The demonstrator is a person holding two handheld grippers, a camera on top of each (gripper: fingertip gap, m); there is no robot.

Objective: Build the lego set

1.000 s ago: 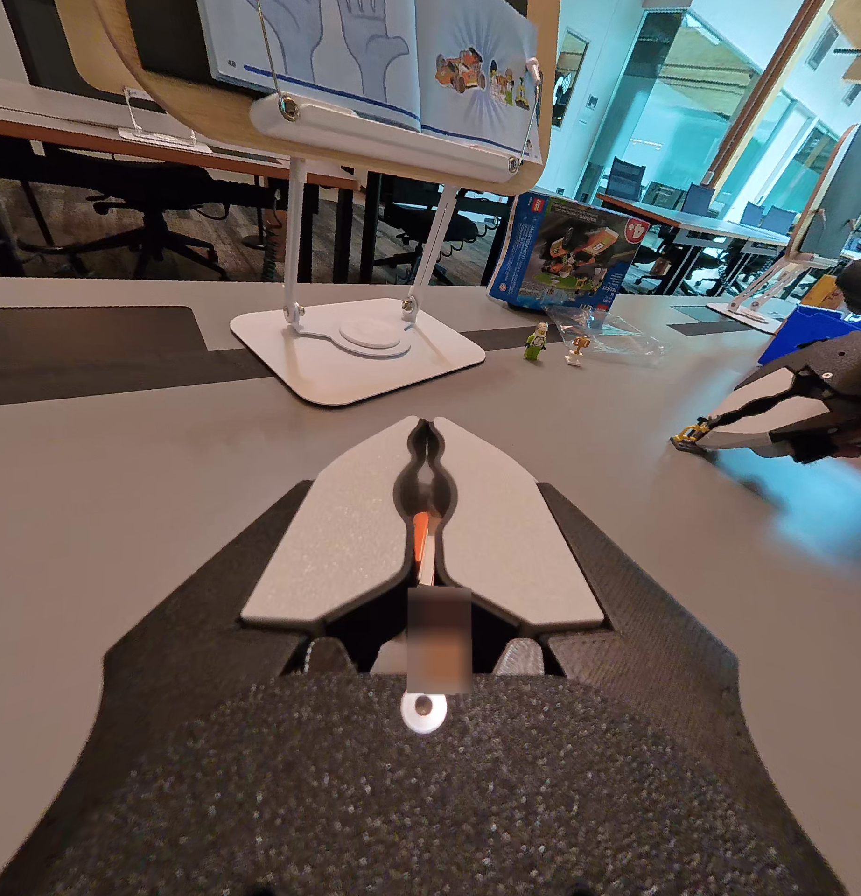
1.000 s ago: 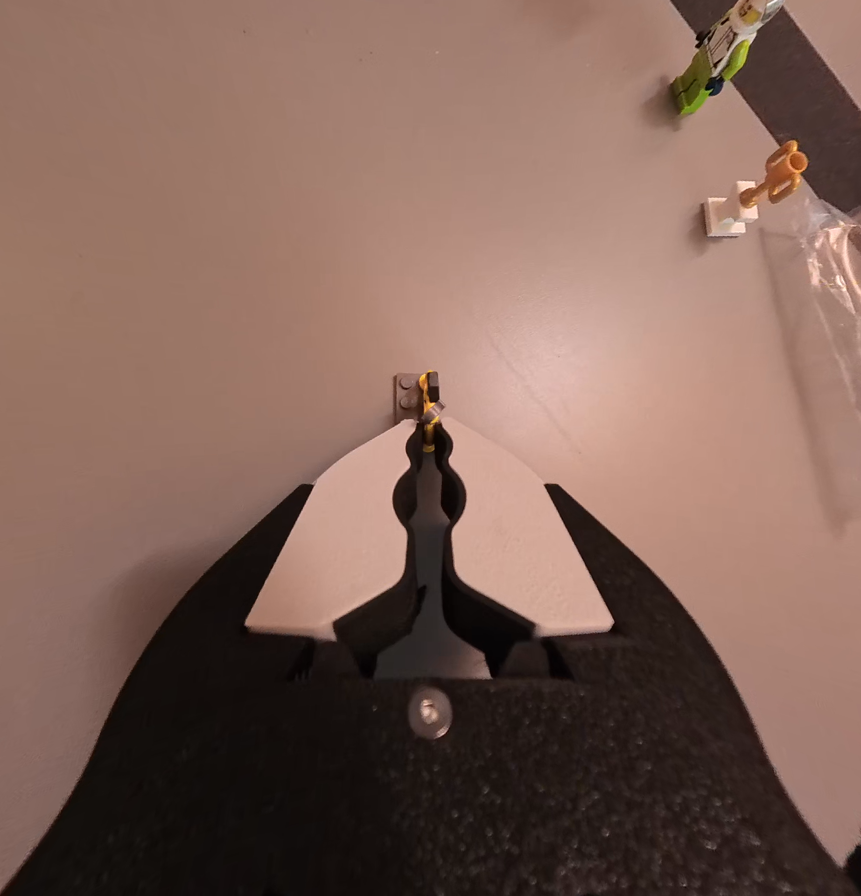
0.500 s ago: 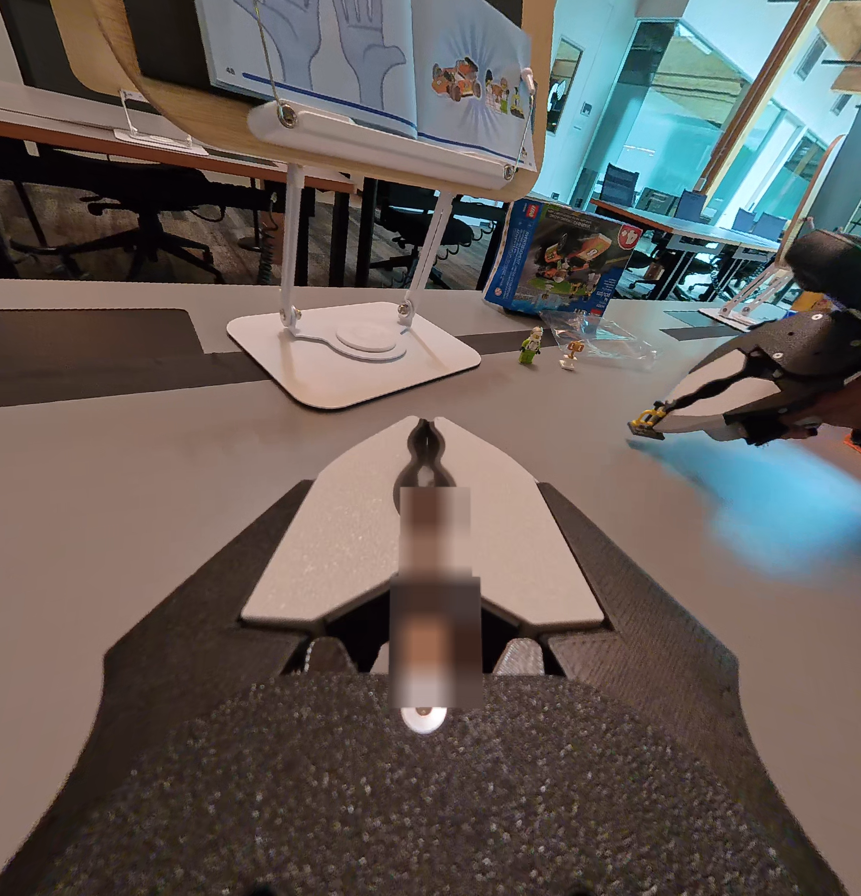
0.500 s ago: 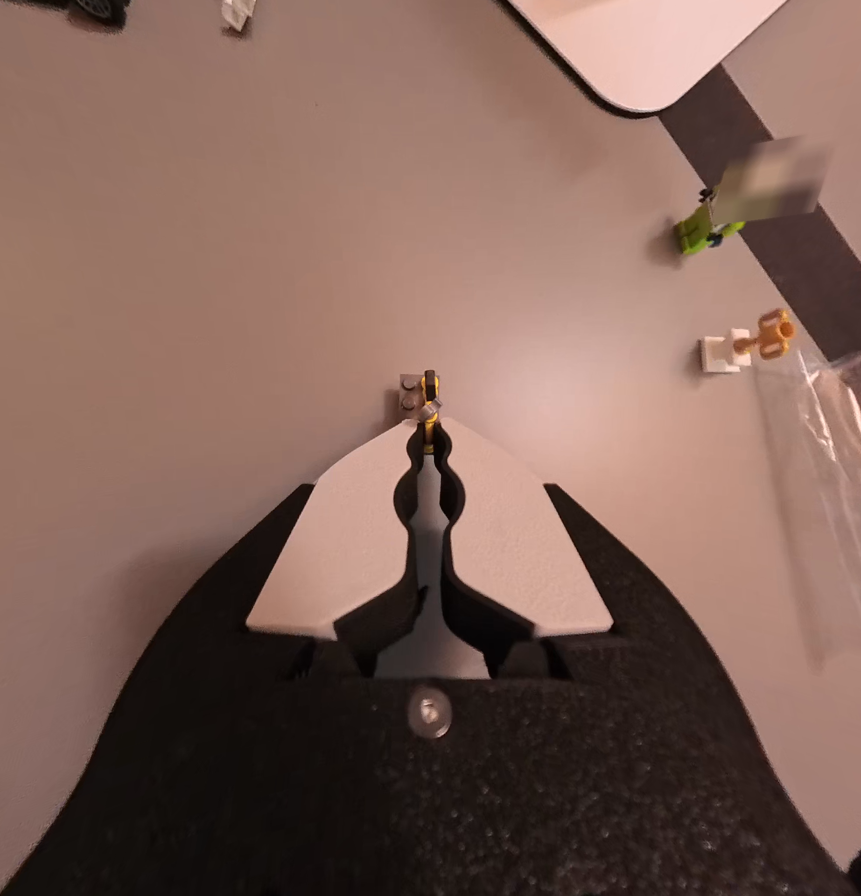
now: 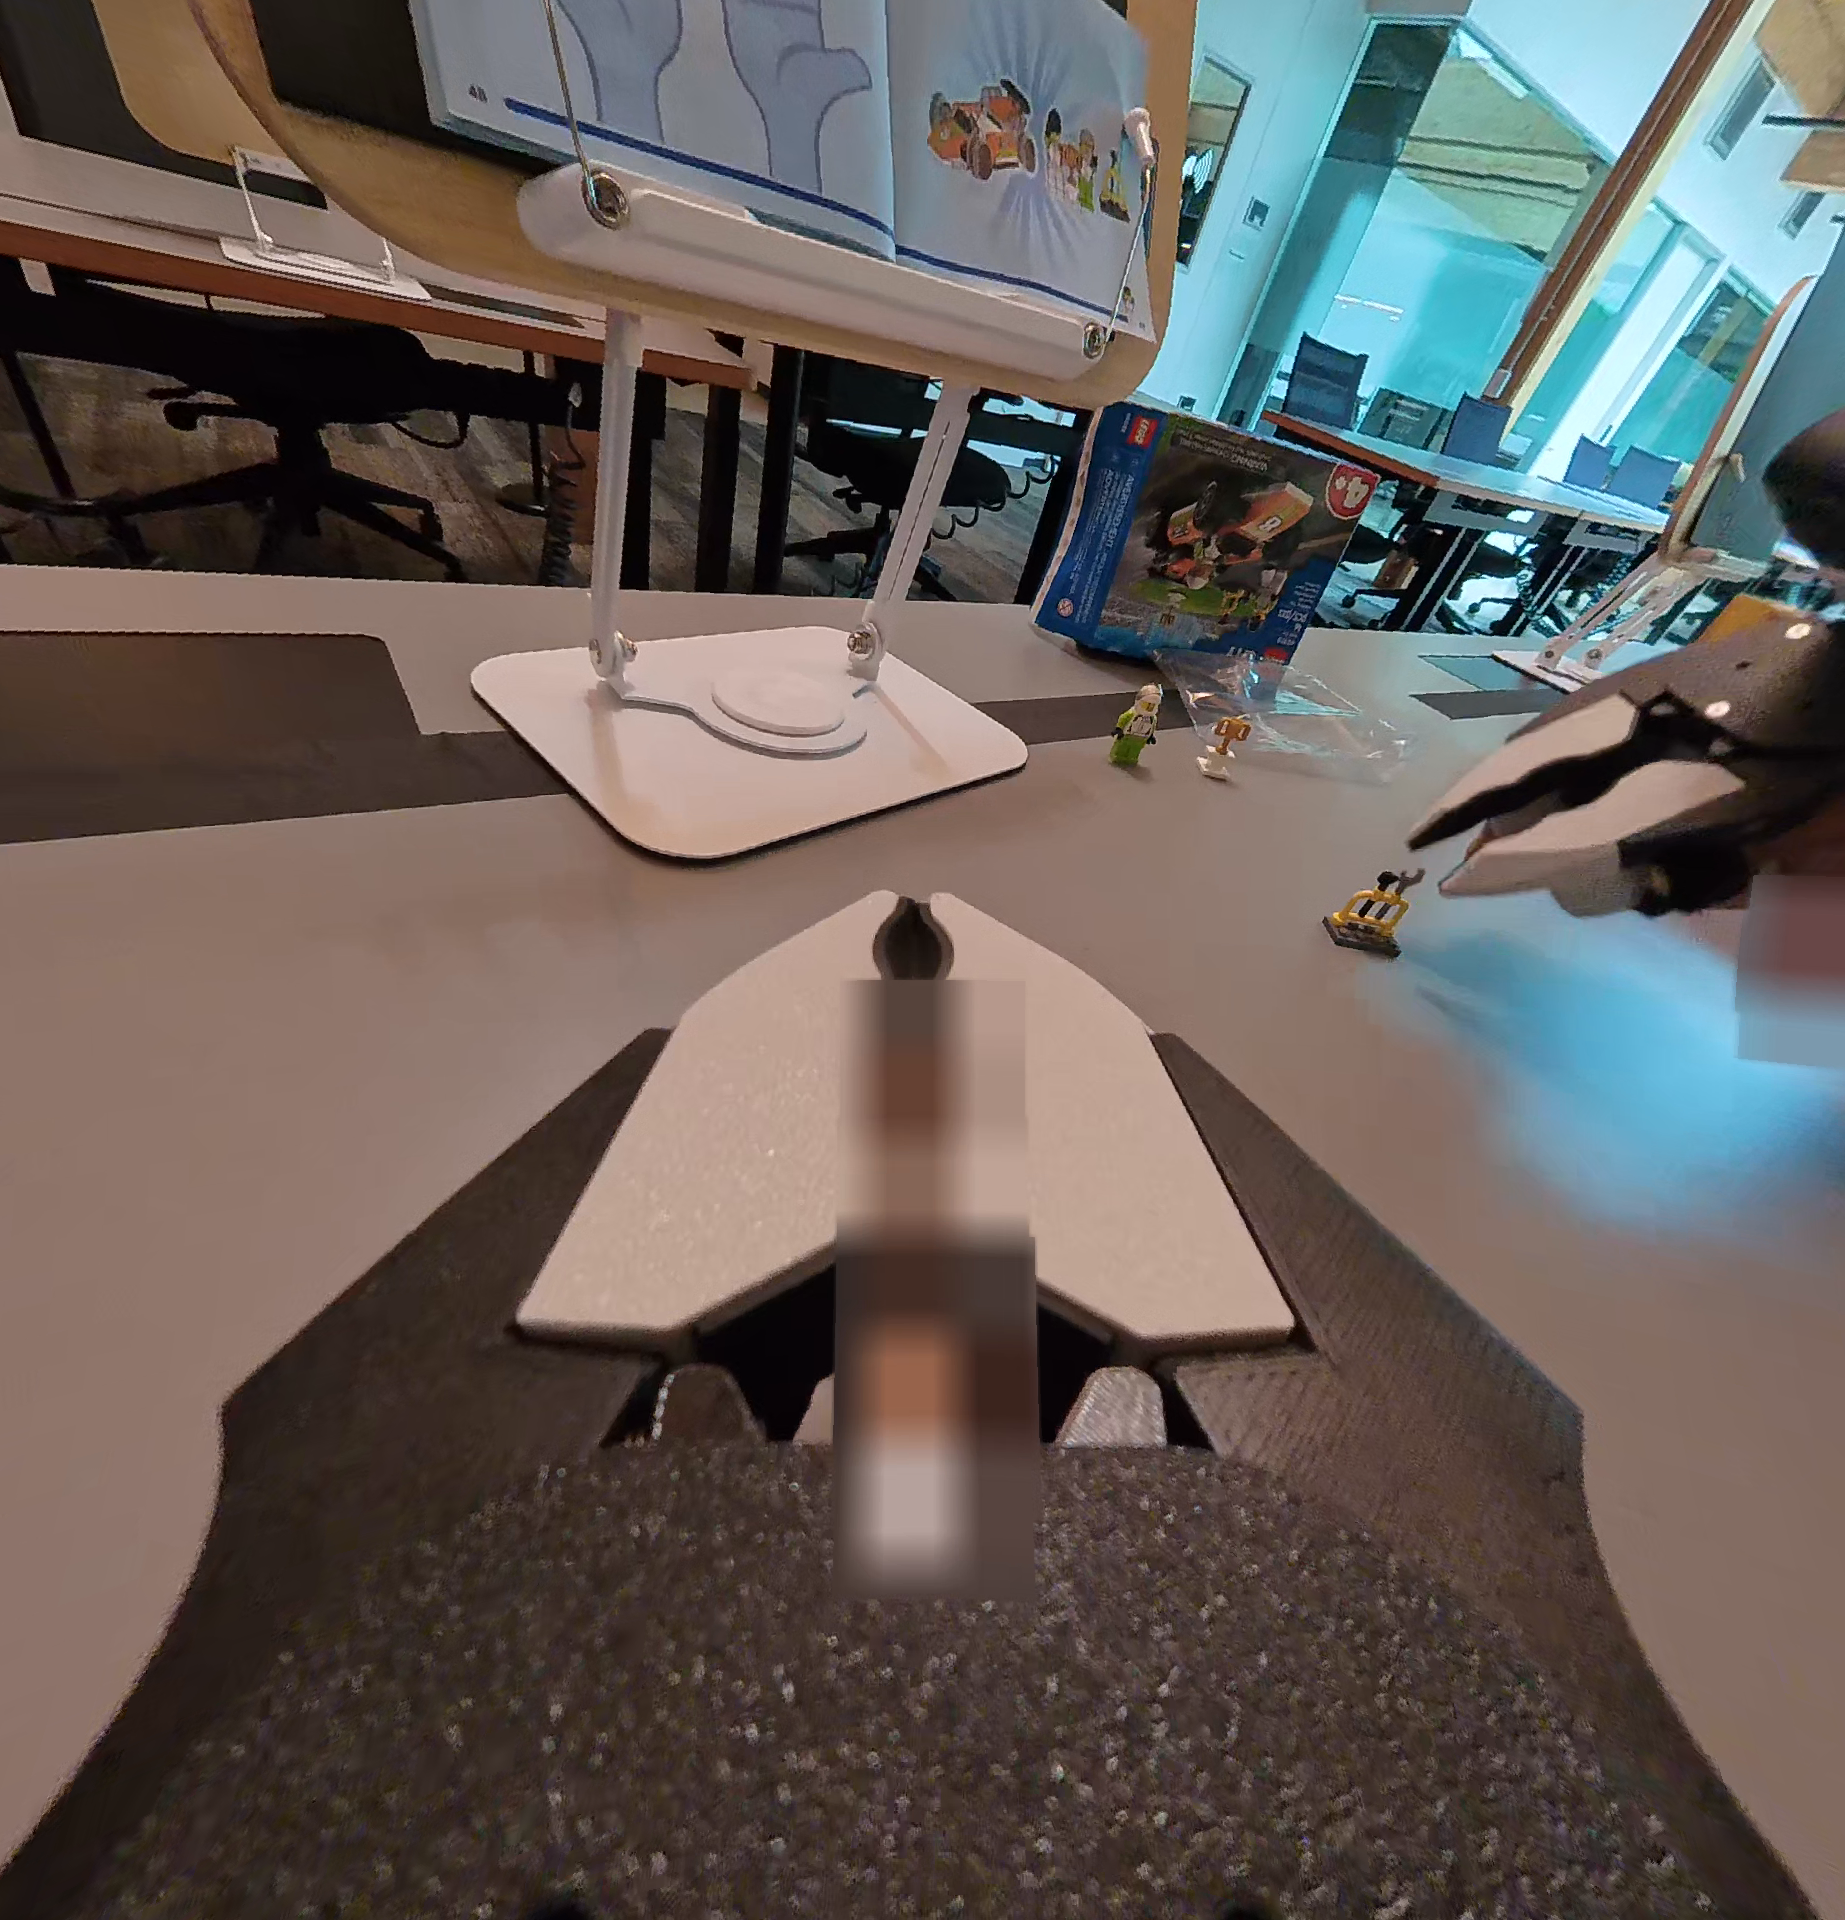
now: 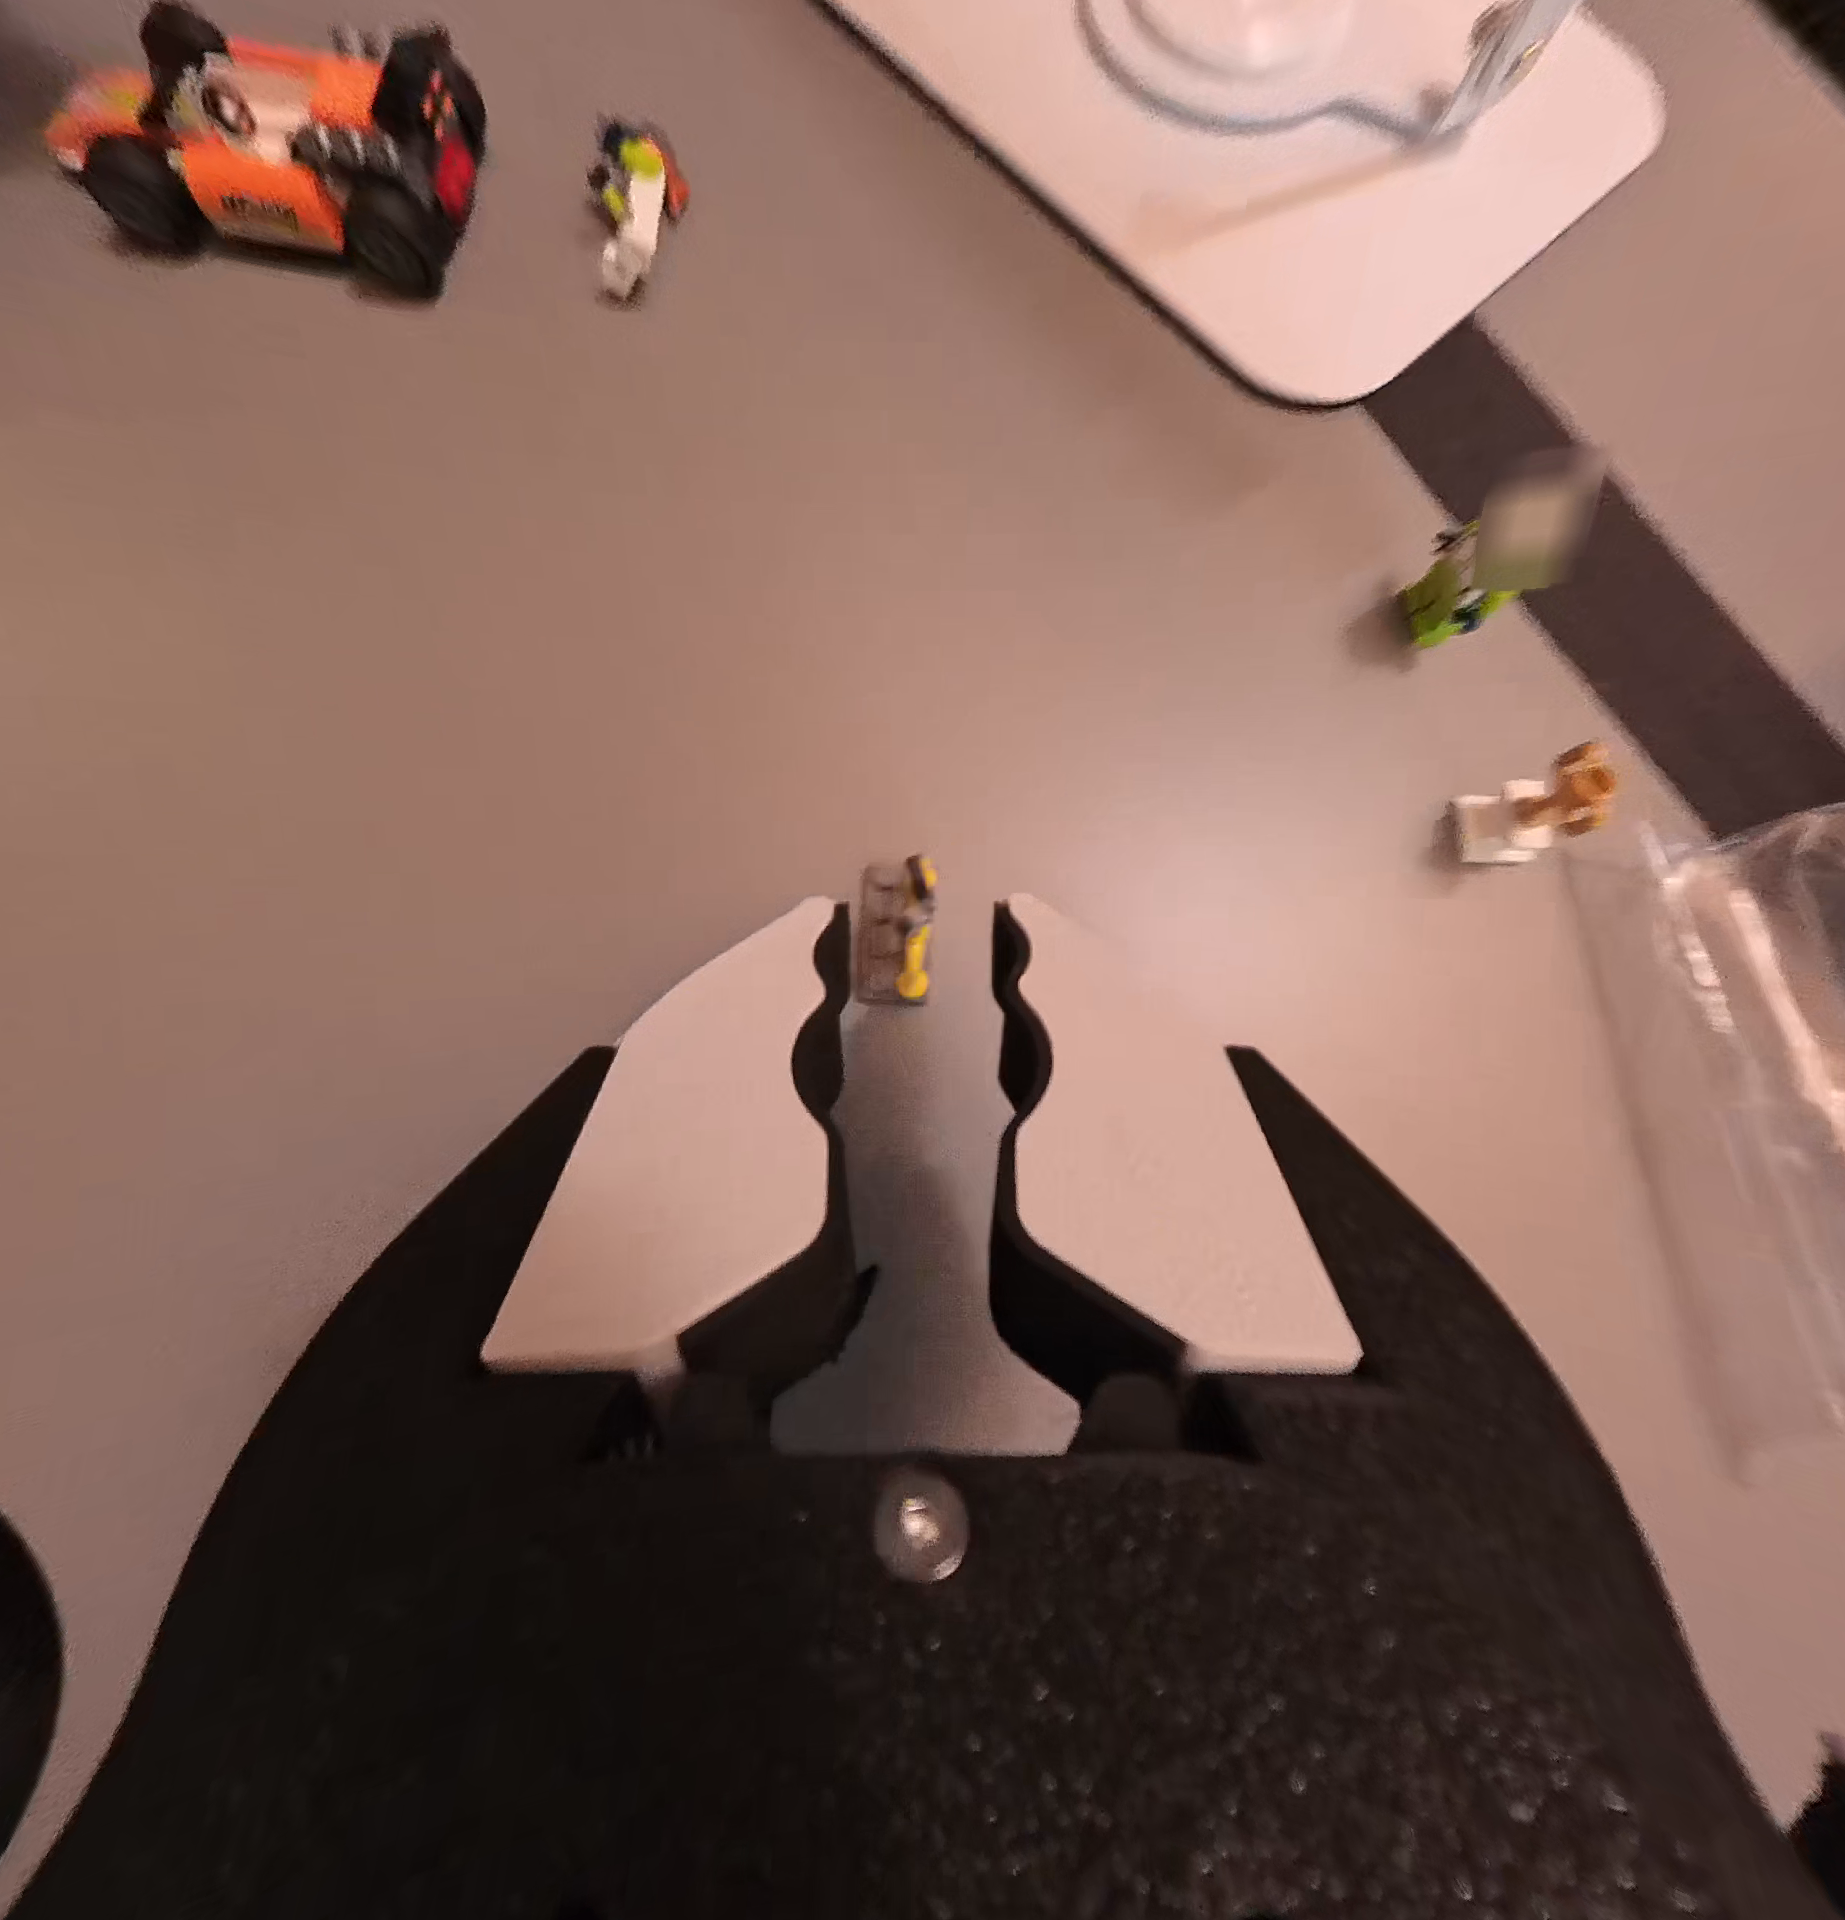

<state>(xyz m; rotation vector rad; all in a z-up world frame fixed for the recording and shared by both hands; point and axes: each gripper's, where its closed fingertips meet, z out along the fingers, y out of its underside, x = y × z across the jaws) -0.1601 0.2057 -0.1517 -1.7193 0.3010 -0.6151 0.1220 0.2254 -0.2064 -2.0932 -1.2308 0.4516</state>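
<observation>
Between the spread fingers of the right gripper (image 6: 916, 906), near their tips, a small lego assembly (image 6: 897, 935) sits on the grey table (image 6: 482, 675), touching neither finger. It is a thin grey studded plate carrying a yellow barrier-like frame with a tiny dark tool on top; from the left wrist view it stands upright (image 5: 1370, 920) just ahead of the right gripper (image 5: 1437, 862), well apart from the white book-stand base (image 5: 752, 748).

Judgement: very light, rigid plastic with smooth faces, so it will skid or tip under a sideways nudge. The tool piece looks loosely seated and could pop off. Best hold is across the long edges of the grey plate, low down, not on the yellow frame.

Left gripper (image 5: 913, 904): tips together. A mosaic patch covers the slot behind them, so cannot tell whether anything is clamped there.

Farther from the stand base: finished orange car (image 6: 274, 177), a minifigure (image 6: 632, 208).
</observation>
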